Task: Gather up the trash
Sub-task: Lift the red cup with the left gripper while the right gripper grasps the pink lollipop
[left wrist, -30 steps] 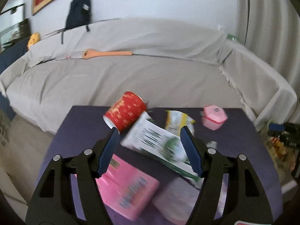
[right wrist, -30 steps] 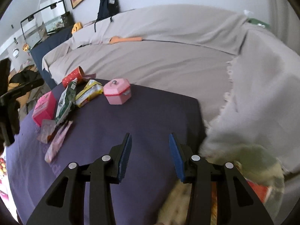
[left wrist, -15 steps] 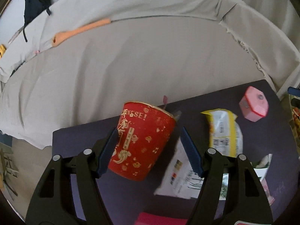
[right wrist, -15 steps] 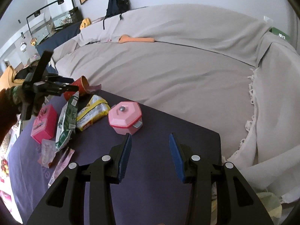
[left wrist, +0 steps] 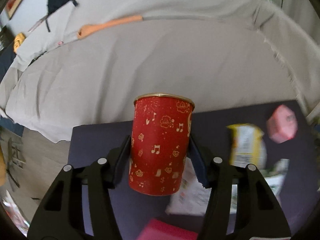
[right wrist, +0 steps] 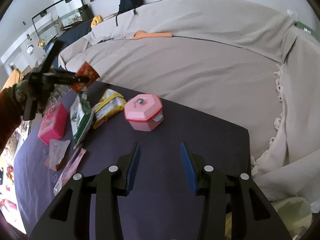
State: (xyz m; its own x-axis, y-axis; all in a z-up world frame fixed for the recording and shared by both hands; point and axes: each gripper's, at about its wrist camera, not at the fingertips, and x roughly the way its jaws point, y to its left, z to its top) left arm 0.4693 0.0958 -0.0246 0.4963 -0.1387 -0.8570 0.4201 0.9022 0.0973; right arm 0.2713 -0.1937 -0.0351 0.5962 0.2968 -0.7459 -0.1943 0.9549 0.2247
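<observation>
Left gripper (left wrist: 160,156) closing on red paper cup (left wrist: 161,144) above purple table (right wrist: 180,136); right gripper (right wrist: 159,166) half-open, empty.

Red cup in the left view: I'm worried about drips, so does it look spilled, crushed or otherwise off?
No spill or dent shows. The red cup sits between the closing left hand-held gripper jaws, its rim leaning away over the dark table. Its inside is hidden, so contents are unknown.

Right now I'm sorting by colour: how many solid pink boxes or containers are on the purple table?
2: a pink lidded pot mid-table, and a pink box near the left edge beside the green packet. Others may be hidden.
</observation>
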